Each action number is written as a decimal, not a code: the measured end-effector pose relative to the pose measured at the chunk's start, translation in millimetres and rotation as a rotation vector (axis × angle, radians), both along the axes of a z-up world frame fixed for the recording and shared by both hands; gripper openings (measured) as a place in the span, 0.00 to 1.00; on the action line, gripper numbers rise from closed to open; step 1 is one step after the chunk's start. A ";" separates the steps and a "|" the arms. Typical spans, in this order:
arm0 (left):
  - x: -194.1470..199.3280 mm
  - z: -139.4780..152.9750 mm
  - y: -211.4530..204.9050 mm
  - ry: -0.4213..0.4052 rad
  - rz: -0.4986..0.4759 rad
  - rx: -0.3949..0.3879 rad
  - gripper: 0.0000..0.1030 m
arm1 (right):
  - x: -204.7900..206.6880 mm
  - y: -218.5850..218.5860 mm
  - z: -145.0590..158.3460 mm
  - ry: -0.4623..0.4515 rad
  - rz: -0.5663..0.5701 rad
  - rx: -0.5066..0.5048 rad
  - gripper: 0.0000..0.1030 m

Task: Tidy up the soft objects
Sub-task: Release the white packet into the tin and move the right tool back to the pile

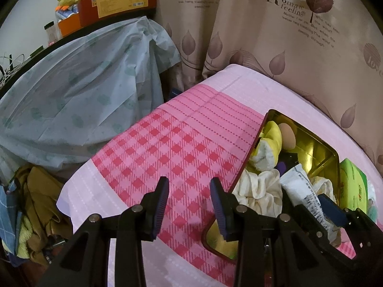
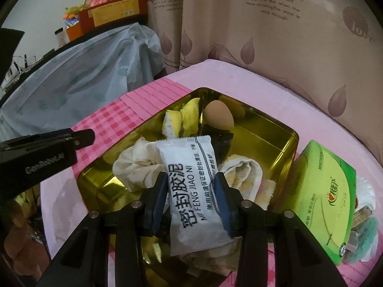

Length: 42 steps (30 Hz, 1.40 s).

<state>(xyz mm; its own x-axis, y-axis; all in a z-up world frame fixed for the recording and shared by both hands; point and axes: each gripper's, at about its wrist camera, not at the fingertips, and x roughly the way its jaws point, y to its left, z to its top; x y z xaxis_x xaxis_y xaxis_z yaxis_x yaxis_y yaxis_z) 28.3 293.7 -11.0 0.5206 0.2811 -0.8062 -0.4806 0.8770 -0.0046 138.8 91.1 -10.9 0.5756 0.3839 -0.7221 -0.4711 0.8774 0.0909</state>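
Right tool (image 2: 190, 198) clamps white packet (image 2: 189, 186) over gold tin (image 2: 268, 141) holding cloths, sponge.

Right gripper (image 2: 190, 199) apparently pinching white packet (image 2: 191, 186) over gold tin (image 2: 270, 138).

Leaf-print curtain (image 2: 275, 55), pale blue plastic cover (image 1: 79, 95), red box (image 1: 117, 2), pink checked bedsheet (image 1: 167, 143)
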 end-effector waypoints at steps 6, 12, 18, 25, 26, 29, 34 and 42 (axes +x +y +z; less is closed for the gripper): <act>0.2 -0.6 -2.5 -0.001 -0.009 0.005 0.35 | -10.1 -7.7 10.6 -0.018 -0.001 0.031 0.47; 2.1 -1.1 -7.4 0.004 -0.030 0.017 0.35 | -24.5 -28.5 26.8 -0.042 -0.020 0.075 0.49; 1.8 -1.1 -9.8 0.003 -0.033 0.016 0.35 | -42.8 -74.6 29.1 -0.056 -0.092 0.087 0.54; 0.8 -0.9 -11.2 0.007 -0.042 0.013 0.35 | -57.9 -160.3 1.0 -0.016 -0.257 0.045 0.56; 1.0 -1.2 -11.5 0.009 -0.043 0.014 0.35 | -58.7 -174.0 -3.3 -0.010 -0.286 0.038 0.56; 1.5 -2.3 -12.8 0.015 -0.055 0.008 0.35 | -61.0 -210.4 -14.9 0.001 -0.367 0.009 0.56; 2.1 -2.5 -15.4 0.013 -0.062 0.021 0.35 | -61.8 -264.7 -30.5 0.010 -0.479 -0.038 0.56; 2.7 -1.7 -23.4 -0.001 -0.097 0.032 0.35 | -45.7 -305.9 -46.9 0.022 -0.553 -0.057 0.64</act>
<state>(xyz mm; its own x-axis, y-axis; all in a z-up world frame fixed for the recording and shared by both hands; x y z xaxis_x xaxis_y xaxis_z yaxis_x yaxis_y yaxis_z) 31.0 270.3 -12.7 0.5478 0.2547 -0.7969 -0.3932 0.9191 0.0235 93.1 -214.8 -57.9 0.6648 -0.0111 -0.7469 0.0625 0.9972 0.0407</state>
